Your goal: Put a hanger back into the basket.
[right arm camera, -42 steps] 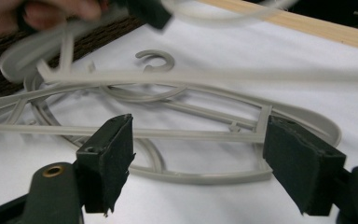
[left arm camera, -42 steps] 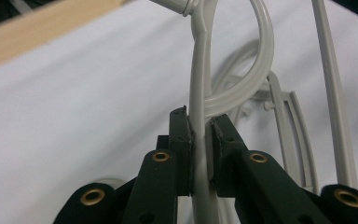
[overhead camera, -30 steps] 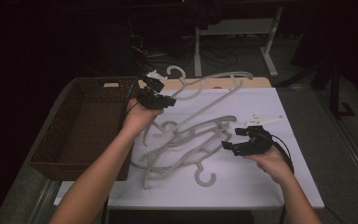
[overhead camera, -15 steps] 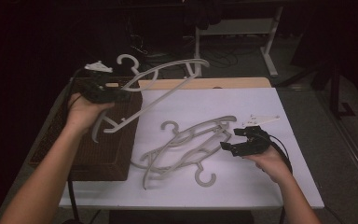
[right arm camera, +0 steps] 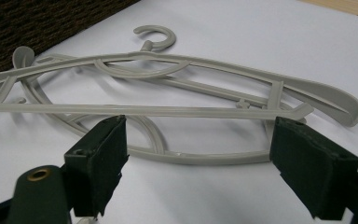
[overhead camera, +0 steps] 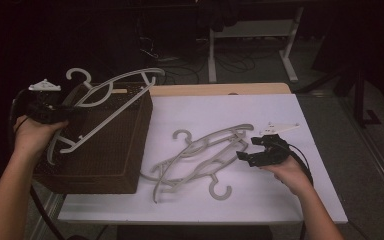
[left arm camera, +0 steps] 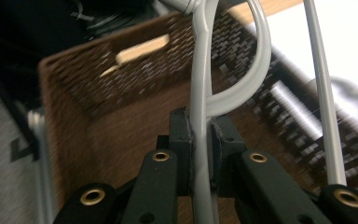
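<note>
Left gripper [overhead camera: 55,114] carried hanger [overhead camera: 107,102] leftward, over basket [overhead camera: 100,165]

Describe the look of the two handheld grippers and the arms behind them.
Both are black. The left gripper has flat rectangular pads on linked arms with brass-coloured rivets. The right gripper has dark, squarish pads. Each carries a pale grey three-cornered plate on top and trails a black cable. The forearms are bare, with no sleeves in view.

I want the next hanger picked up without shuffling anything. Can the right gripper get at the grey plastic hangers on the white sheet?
Probably yes: the right gripper sits beside the grey plastic hangers, jaws open and facing them, with bare white sheet between.
</note>
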The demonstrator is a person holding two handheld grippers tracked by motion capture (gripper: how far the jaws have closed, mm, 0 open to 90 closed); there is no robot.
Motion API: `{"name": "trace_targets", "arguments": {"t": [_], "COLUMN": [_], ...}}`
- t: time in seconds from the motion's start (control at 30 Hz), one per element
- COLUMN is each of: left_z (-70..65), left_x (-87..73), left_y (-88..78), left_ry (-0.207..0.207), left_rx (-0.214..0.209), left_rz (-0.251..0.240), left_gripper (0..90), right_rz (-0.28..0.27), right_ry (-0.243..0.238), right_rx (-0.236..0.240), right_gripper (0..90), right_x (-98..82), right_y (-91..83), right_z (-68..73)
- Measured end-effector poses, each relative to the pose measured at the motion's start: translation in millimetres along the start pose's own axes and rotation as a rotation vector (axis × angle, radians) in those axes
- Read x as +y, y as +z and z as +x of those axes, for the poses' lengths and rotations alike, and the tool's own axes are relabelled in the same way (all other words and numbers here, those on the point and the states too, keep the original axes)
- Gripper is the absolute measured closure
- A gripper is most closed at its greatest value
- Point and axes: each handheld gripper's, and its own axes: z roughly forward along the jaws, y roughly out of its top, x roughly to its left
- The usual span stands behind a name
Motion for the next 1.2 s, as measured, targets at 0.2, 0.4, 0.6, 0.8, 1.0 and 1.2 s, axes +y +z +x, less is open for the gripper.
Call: {"name": "trace_targets", "arguments": {"t": [0.2, 0.4, 0.6, 0.8, 1.0, 1.2], "left_z": [24.1, 28.5, 32.9, 35.7, 35.0, 19.5], "left_x": [-20.7, -31.6, -38.0, -42.5, -40.3, -28.0], "left_y": [-2.5, 10.0, 16.9, 18.3, 13.6, 11.1], "left_ry": [-0.028, -0.030, -0.037, -0.046, -0.100, -0.102], "left_rx": [0.057, 0.057, 0.069, 0.088, 0.050, -0.056], "left_rz": [0.029, 0.052, 0.062, 0.051, -0.027, -0.076], "left_gripper": [81.3, 81.3, 81.3, 60.5, 34.1, 27.7], "right_rz": [0.002, 0.001, 0.004, 0.006, 0.007, -0.002], "right_ry": [0.000, -0.003, -0.006, -0.007, -0.015, -0.011], "right_rx": [-0.004, -0.008, -0.013, -0.013, -0.010, -0.006], "right_gripper": [18.7, 18.9, 18.9, 18.9, 18.9, 18.8], "right_x": [0.2, 1.0, 0.5, 0.5, 1.8, 5.1], "right_y": [0.9, 1.7, 1.3, 1.9, 2.4, 1.9], "right_z": [-0.6, -0.6, -0.8, -1.4, 0.7, 0.5]}}
